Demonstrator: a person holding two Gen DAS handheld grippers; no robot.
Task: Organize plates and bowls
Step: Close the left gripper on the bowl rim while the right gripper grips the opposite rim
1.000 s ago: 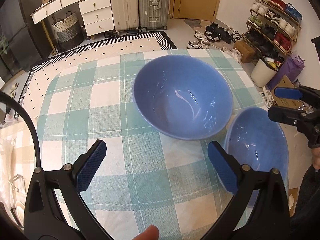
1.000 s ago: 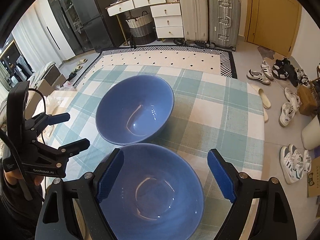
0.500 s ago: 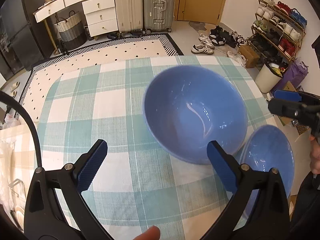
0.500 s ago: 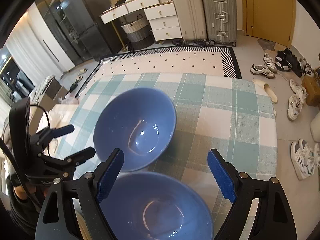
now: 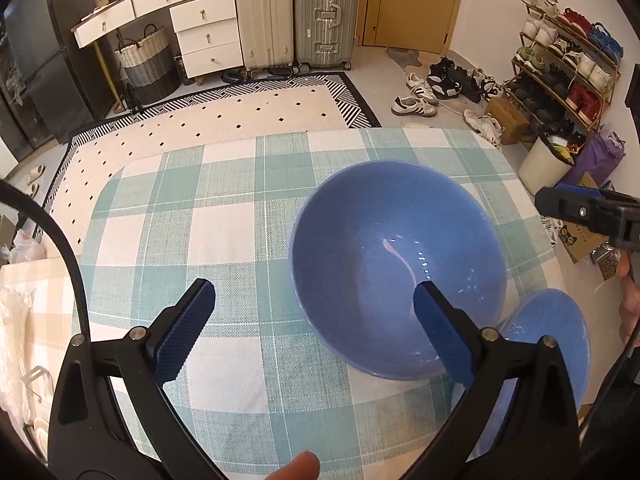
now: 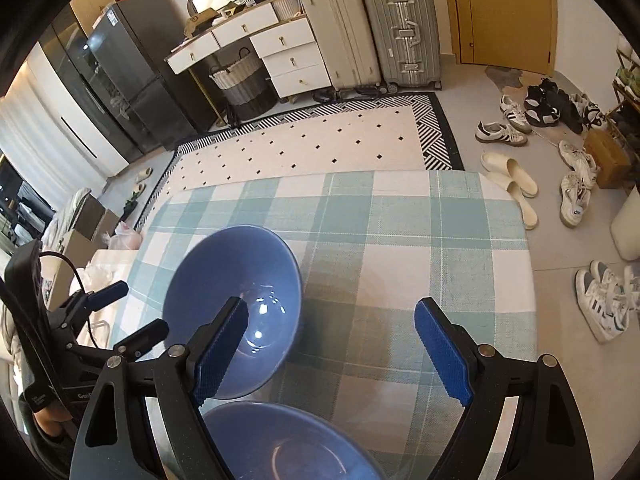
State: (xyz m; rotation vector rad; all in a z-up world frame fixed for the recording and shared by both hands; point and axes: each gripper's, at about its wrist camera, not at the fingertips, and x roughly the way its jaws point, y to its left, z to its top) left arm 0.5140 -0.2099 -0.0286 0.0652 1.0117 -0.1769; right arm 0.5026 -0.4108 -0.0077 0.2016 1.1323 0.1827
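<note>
Checked teal-and-white cloth [image 5: 224,236] covers the table in a lived-in room where a patterned rug [image 5: 224,120] lies beyond it. Counted left to right along the far wall: one woven basket [image 5: 148,62], one white drawer unit [image 5: 208,34], two suitcases [image 5: 294,12] upright side by side, one yellow door [image 5: 412,0], then a shoe rack [image 5: 568,64] with loose shoes on the floor before it.

Two blue bowls sit on the cloth, both upright with mouths facing up; being round, neither shows a long axis. The far bowl [image 5: 396,268] stands toward the table's right half in the left wrist view. The near bowl [image 6: 288,444] sits just beside it, closer to the person; whether the rims touch cannot be told.

The left gripper [image 5: 314,326] hovers with its jaws wide apart and nothing between the pads, its right finger over the far bowl. The right gripper [image 6: 330,350] hangs above the near bowl's far rim, its jaws likewise spread and holding nothing. A fingertip [image 5: 298,468] shows at the bottom edge.
</note>
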